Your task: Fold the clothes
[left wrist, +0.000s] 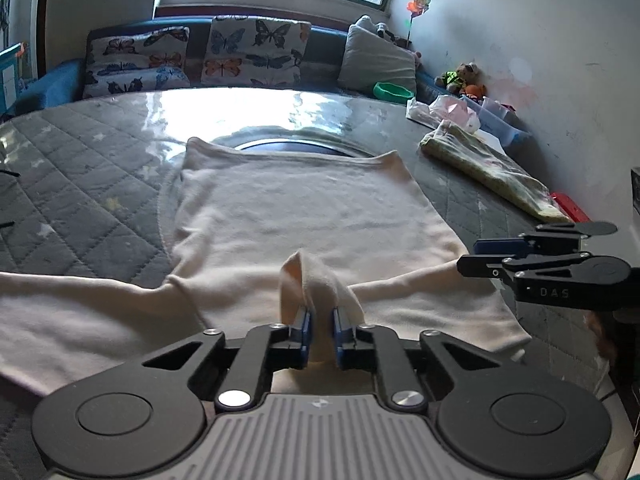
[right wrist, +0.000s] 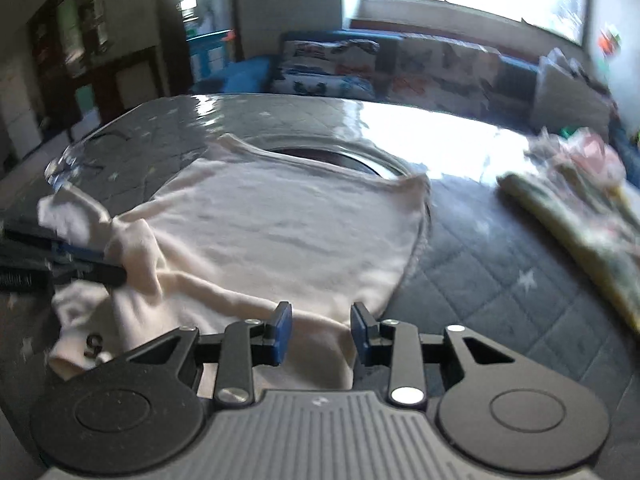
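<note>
A: Left wrist view: our left gripper (left wrist: 320, 326) pinches a bunched cuff of the cream shirt (left wrist: 304, 216), which lies flat mid-table (left wrist: 80, 184). Right gripper (right wrist: 320, 332) hangs open over the near hem.

B: If we tug now, the body drags and wrinkles. Clear bin (left wrist: 496, 118) at the far right corner, contents unclear.

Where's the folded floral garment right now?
In the left wrist view, the folded floral garment lies on the quilted table's right side, beyond the cream shirt, near the wall.
</note>
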{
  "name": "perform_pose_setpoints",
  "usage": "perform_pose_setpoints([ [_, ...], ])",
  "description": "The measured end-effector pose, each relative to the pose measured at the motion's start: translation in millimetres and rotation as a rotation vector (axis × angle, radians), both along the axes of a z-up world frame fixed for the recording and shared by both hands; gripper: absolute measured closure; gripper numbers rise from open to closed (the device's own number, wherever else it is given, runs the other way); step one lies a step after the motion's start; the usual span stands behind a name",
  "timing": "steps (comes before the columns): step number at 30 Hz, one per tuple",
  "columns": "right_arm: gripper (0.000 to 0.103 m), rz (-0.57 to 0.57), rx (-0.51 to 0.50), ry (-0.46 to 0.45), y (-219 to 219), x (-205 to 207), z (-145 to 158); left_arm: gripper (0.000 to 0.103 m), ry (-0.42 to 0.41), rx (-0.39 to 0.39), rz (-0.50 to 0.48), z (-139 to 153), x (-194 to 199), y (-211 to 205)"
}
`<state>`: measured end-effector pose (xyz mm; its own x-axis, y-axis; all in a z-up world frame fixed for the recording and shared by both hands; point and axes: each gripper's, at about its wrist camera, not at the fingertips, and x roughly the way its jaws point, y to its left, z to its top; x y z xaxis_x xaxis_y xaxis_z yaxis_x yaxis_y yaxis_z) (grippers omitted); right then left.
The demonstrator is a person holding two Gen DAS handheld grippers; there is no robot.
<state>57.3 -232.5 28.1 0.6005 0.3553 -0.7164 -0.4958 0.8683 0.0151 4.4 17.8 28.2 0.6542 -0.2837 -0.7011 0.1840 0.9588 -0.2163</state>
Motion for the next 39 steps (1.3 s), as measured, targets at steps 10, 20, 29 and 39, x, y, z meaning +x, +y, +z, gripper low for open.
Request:
perform_pose_setpoints([
  [10, 0.071, 0.153, -0.072, 0.014, 4.8, 12.3, -6.0, 0.066, -0.015, -0.015, 0.028, 10.7, -5.1, 6.6],
  [20, 0.101, 0.079, -0.084, -0.041, -10.2, 7.7, -0.1, 0.052, 0.017, 0.007, 0.02, -9.2, 6.6, 3.7],
  [29, 0.086, 0.136, -0.044, -0.046, -7.6, 4.7, 5.1, 0.091, 0.047, -0.057, -0.032, 16.3, 3.1, 8.8],
  [39, 0.072, 0.155, -0.066, -0.034, -1.5, -0.8, -4.1, 0.062, 0.078, 0.055, 0.043, 17.2, -1.5, 20.3],
])
